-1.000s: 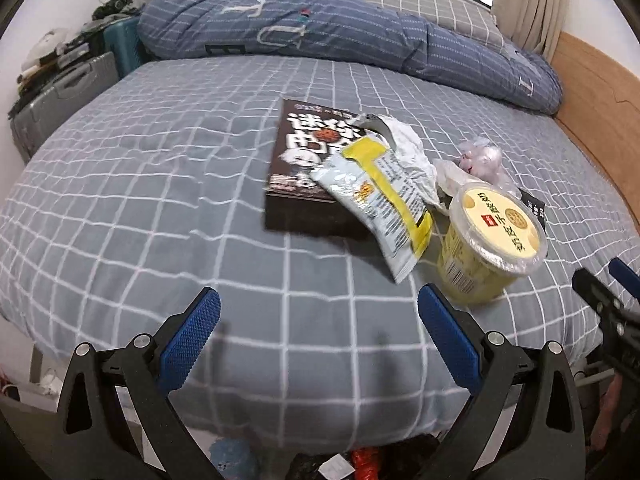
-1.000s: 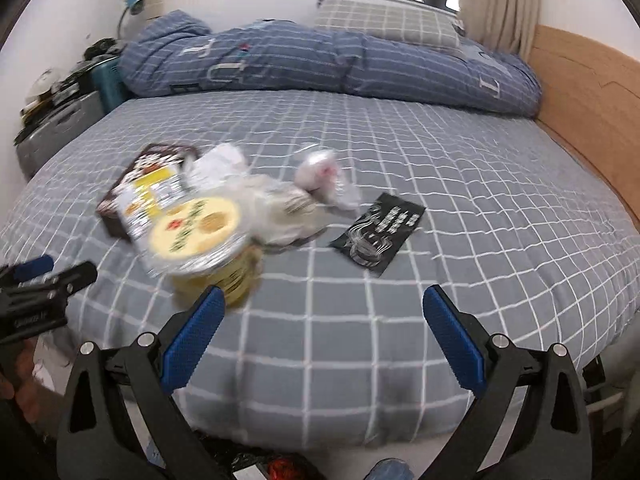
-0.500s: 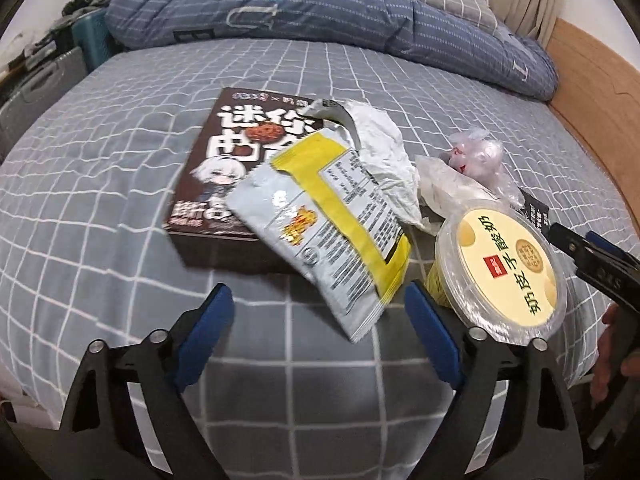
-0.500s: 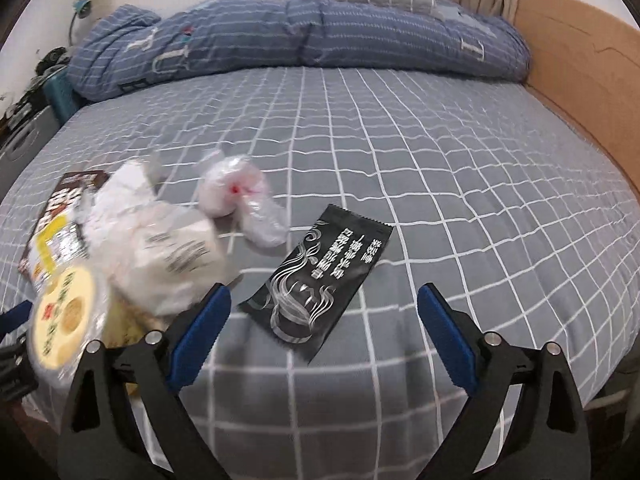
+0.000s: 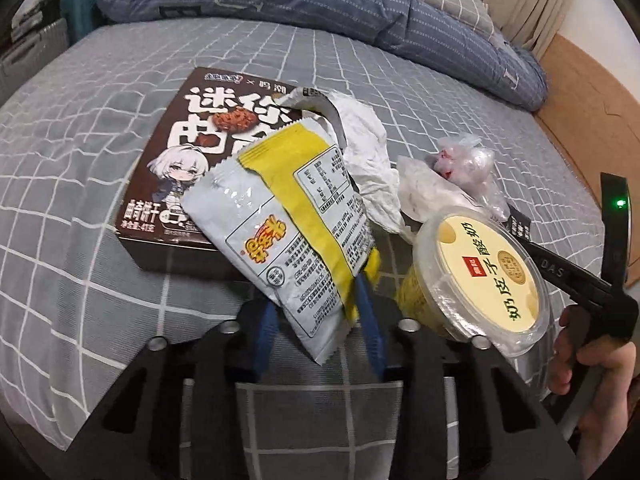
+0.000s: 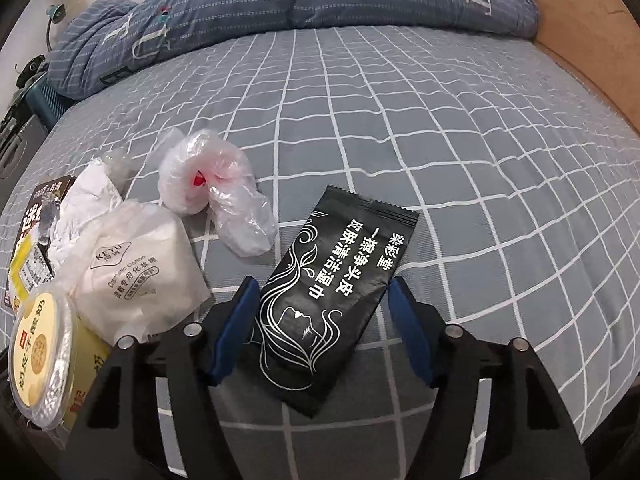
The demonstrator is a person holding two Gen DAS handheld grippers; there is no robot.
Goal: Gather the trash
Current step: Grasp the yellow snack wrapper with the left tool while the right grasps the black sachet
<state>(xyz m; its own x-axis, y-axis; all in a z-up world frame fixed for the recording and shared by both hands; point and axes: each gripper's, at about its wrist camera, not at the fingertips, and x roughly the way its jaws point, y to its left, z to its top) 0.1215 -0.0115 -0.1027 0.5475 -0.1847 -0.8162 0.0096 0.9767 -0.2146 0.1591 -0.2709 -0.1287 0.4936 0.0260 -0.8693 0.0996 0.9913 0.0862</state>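
Closing in from the wide-open spread of a second ago, the left tool (image 5: 320, 320) now has its blue pads nearly pinching the yellow-and-white snack bag (image 5: 296, 232), which leans on the cookie box (image 5: 176, 184) just left of the yogurt cup (image 5: 484, 272). Right of the cup, the right tool (image 6: 320, 320) has dropped around the black wipe packet (image 6: 332, 280), partly open, not squeezing yet. I think both grabs come next.
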